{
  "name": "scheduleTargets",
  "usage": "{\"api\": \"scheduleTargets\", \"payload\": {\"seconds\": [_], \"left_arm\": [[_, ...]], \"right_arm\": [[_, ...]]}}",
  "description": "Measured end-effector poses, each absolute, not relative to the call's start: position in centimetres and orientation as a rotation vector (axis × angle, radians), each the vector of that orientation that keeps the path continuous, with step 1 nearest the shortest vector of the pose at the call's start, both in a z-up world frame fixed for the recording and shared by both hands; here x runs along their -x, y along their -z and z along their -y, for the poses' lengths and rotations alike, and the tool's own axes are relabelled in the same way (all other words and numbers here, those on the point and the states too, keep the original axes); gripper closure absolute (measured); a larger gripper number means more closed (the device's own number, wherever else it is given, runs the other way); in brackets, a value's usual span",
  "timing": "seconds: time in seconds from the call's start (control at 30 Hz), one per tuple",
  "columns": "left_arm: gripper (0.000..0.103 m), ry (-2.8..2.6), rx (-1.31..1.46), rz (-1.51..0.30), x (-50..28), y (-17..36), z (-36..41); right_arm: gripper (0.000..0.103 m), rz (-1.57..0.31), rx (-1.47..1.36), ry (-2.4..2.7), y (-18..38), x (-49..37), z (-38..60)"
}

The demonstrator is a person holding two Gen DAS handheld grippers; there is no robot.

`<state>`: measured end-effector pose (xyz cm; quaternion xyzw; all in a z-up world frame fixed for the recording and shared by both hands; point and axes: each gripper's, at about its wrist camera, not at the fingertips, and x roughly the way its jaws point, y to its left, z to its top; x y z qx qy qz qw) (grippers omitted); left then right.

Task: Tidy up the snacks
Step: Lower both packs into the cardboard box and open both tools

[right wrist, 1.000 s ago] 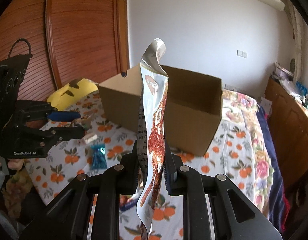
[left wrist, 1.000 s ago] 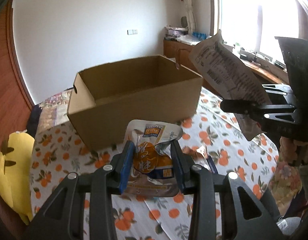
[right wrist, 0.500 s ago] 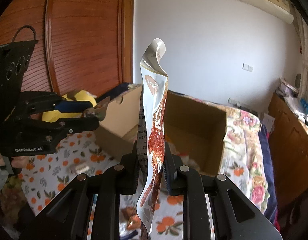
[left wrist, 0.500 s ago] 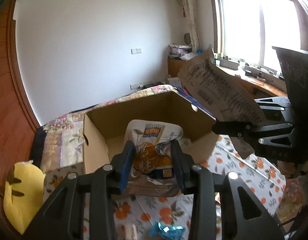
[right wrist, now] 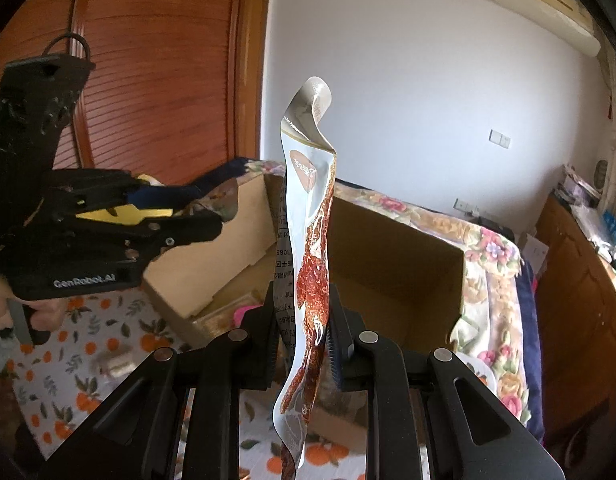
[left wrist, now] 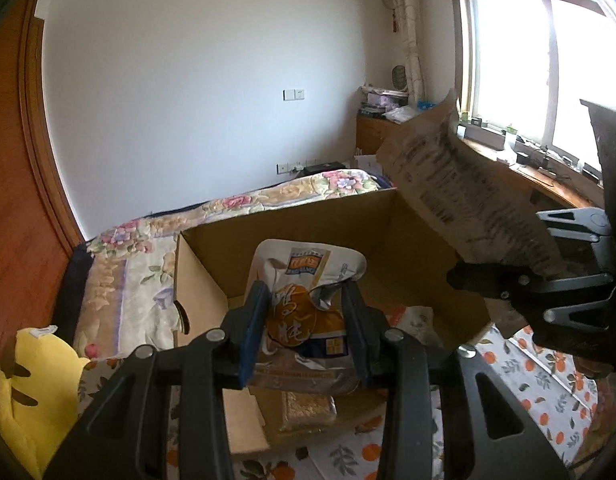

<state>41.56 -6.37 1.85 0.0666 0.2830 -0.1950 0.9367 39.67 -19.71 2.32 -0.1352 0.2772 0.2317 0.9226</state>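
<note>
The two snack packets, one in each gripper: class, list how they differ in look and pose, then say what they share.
1. The left gripper's orange-and-white packet is puffy and faces its camera; the right gripper's red-printed packet is flat and seen edge-on.
2. The orange-and-white packet is short and crumpled; the red-printed packet is long and stands tall, its top curled.

Shared: each is clamped in a gripper and held at the open cardboard box.

Yellow plush (left wrist: 31,376) low left of the left gripper. Floral quilt (left wrist: 155,248) ahead. Window (left wrist: 548,60) and cluttered desk (left wrist: 548,176) right. Wooden wardrobe (right wrist: 159,72) left of the right gripper.
</note>
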Motion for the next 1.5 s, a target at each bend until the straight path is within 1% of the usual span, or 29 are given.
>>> {"api": "scheduleTargets", "payload": {"seconds": [0.2, 0.4, 0.73, 0.93, 1.0, 1.13, 1.17, 1.2, 1.23, 1.5], "left_arm": [[0.066, 0.395, -0.123, -0.623, -42.8, 0.3, 6.6], [0.065, 0.391, -0.137, -0.653, -43.2, 1.3, 7.2], [0.06, 0.412, -0.154, -0.653, -42.6, 1.1, 7.4], [0.059, 0.435, -0.172, -0.645, -40.9, 0.8, 7.8], [0.059, 0.435, -0.167, -0.643, -40.3, 0.7, 7.6], [0.059, 0.449, -0.162, -0.647, -39.1, 0.4, 7.2], [0.059, 0.448, -0.163, -0.647, -38.9, 0.4, 7.0], [0.059, 0.445, -0.164, -0.649, -38.5, 0.4, 6.9], [0.059, 0.443, -0.164, -0.648, -38.1, 0.3, 6.8], [0.058, 0.429, -0.136, -0.65, -34.2, 0.2, 5.3]], "right_arm": [[0.085, -0.571, 0.284, -0.454, -1.3, -41.6, 19.2], [0.085, -0.589, 0.265, -0.439, -0.3, -42.9, 19.1], [0.085, -0.669, 0.271, -0.409, 2.3, -44.7, 18.7], [0.084, -0.699, 0.252, -0.397, 2.6, -44.9, 19.1], [0.082, -0.718, 0.249, -0.398, 3.0, -45.3, 19.0], [0.082, -0.719, 0.244, -0.384, 2.9, -45.3, 19.6], [0.08, -0.713, 0.24, -0.376, 2.7, -45.1, 19.7], [0.074, -0.71, 0.24, -0.371, 2.6, -45.0, 19.7], [0.071, -0.705, 0.239, -0.365, 2.5, -44.9, 19.7], [0.071, -0.644, 0.189, -0.372, -0.1, -40.0, 21.3]]}}
